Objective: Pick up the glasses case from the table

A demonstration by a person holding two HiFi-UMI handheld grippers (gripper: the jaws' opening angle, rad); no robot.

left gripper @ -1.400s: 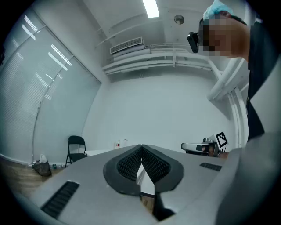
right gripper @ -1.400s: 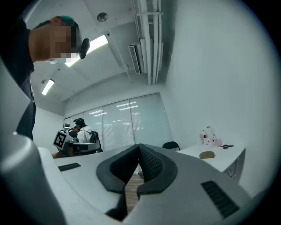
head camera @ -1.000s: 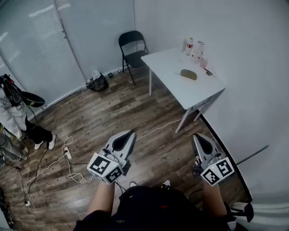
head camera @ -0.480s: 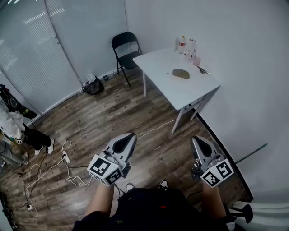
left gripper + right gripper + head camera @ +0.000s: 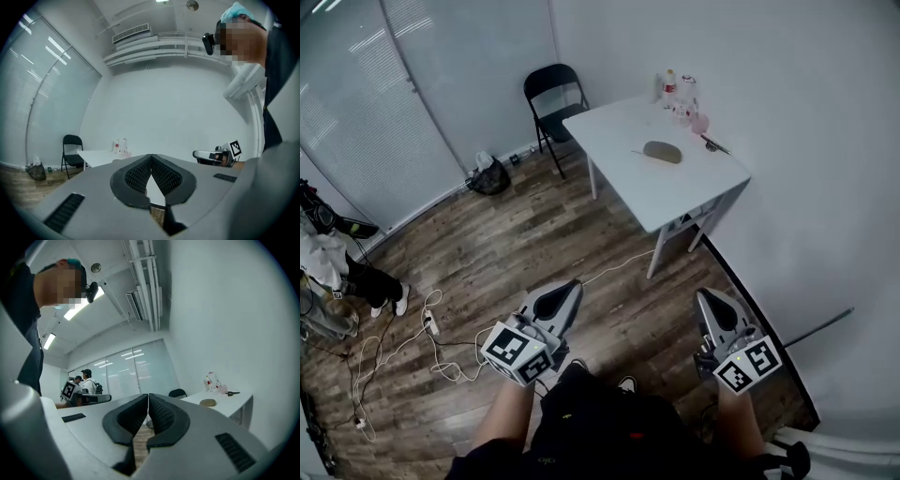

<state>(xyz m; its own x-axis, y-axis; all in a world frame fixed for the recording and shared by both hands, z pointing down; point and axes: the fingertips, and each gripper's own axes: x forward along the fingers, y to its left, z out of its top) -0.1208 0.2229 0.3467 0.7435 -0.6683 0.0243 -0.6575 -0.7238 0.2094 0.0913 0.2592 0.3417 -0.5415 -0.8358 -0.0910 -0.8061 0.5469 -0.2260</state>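
Observation:
The glasses case, an olive oval, lies on the white table across the room; the right gripper view shows the case small on the table. My left gripper and right gripper are held level over the wooden floor, far short of the table. Both are shut with nothing between the jaws, as the left gripper and right gripper show close up. In the left gripper view the case is hidden behind the jaws.
Bottles and a pink thing stand at the table's far end, with a dark tool nearby. A black folding chair stands behind the table. A black bag and cables lie on the floor. A person stands at left.
The table and case have slid left and nearer in the head view as I walk toward them. Both grippers stay shut, held in front of me.

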